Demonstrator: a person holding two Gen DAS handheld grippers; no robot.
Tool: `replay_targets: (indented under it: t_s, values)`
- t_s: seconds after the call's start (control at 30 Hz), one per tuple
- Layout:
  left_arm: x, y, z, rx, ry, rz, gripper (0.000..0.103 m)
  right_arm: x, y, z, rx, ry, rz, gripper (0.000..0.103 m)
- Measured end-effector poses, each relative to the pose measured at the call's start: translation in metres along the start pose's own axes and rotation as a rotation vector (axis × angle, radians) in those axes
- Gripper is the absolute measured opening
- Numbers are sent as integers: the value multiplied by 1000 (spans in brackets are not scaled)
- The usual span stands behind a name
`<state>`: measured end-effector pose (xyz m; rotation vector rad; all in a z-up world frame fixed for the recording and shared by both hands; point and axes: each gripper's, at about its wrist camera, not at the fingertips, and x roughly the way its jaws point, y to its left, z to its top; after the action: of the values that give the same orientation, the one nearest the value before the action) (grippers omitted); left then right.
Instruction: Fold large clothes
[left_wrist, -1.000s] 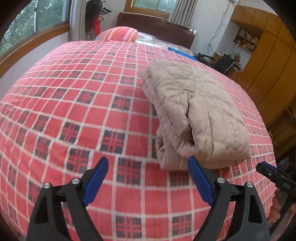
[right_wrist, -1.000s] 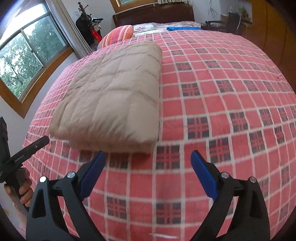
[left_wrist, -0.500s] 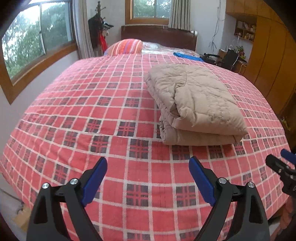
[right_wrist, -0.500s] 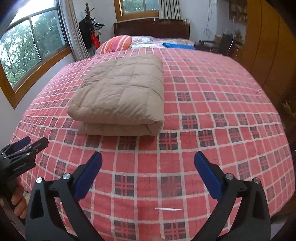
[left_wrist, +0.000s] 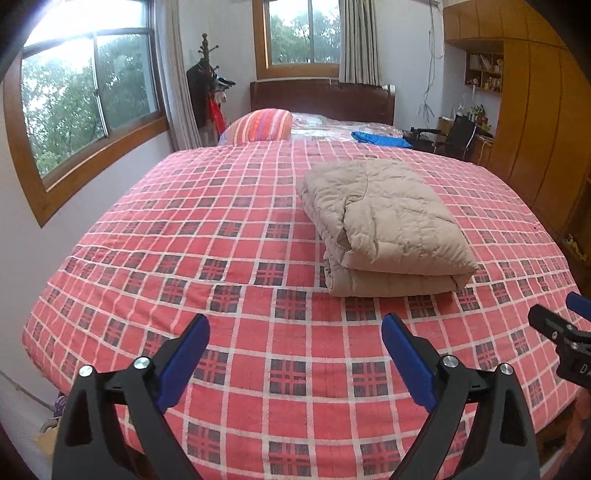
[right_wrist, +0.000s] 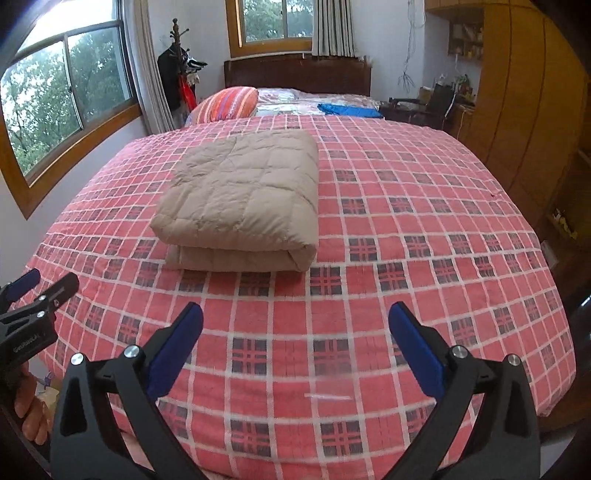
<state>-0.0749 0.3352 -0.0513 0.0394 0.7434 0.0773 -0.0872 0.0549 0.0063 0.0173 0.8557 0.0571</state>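
Beige folded garment (left_wrist: 384, 225) now lies farther from both spread hand-held grippers.

Both grippers pulled back and up from the folded beige quilted garment (left_wrist: 384, 229). Garment now well ahead of the left gripper (left_wrist: 295, 358), to its right; ahead-left of the right gripper (right_wrist: 295, 343). Room beyond the bed (right_wrist: 424, 206) came into view.

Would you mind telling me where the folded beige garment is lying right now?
The folded beige garment lies on the red plaid bedspread, left of centre in the right wrist view, ahead of both open grippers and short of the striped pillow.
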Motion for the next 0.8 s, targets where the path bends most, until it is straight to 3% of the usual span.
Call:
replay_targets:
  t_s: [0.2, 0.8]
  values:
    - [-13, 2, -4, -1, -32, 15, 96, -17, 9, -7, -28, -33, -35, 100]
    - [-19, 3, -9, 2, -38, 2, 96, -19, 13, -11, -30, -32, -3, 100]
